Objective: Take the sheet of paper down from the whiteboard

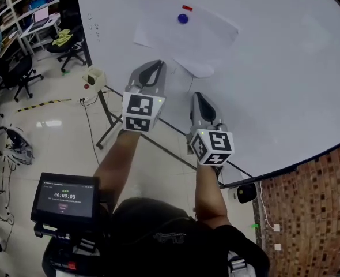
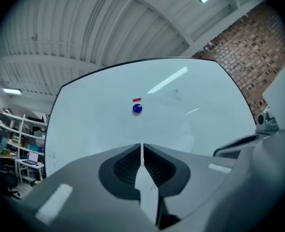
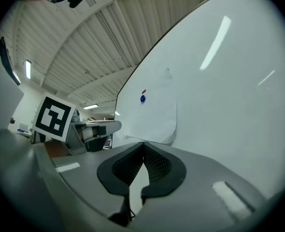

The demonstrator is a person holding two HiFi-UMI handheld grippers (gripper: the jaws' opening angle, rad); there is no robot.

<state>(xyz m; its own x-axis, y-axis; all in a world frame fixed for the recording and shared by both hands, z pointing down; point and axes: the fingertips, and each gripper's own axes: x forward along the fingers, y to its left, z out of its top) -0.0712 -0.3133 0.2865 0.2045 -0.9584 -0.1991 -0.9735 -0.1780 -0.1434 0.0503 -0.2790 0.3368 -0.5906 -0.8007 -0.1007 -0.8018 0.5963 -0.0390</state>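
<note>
Grey and pressed shut, the left gripper (image 1: 154, 64) and right gripper (image 1: 198, 96) are held empty near the whiteboard (image 1: 285, 68). At 12 o'clock the sheet of paper (image 1: 187, 39) is pinned by a blue magnet (image 1: 183, 18). It could be torn if pulled with the magnet left on. "00:00:03" is shown on the screen (image 1: 64, 198), 7 o'clock.

left gripper (image 1: 156, 63) and right gripper (image 1: 197, 94): same build, light grey moulded shells, rounded, tapering toward the tips. Each has a cube at the rear: left marker cube (image 1: 141, 113), right marker cube (image 1: 212, 147). White faces, black square patterns, small green lights along the cube's upper edge. Ahead of the cube, in the gripper views: dark ribbed pads (image 2: 128, 166) set in a black oval recess, with a pale rectangular patch (image 3: 232, 199) on each grey flank. Person wears a dark short-sleeved top (image 1: 158, 235) with faint print on it.
</note>
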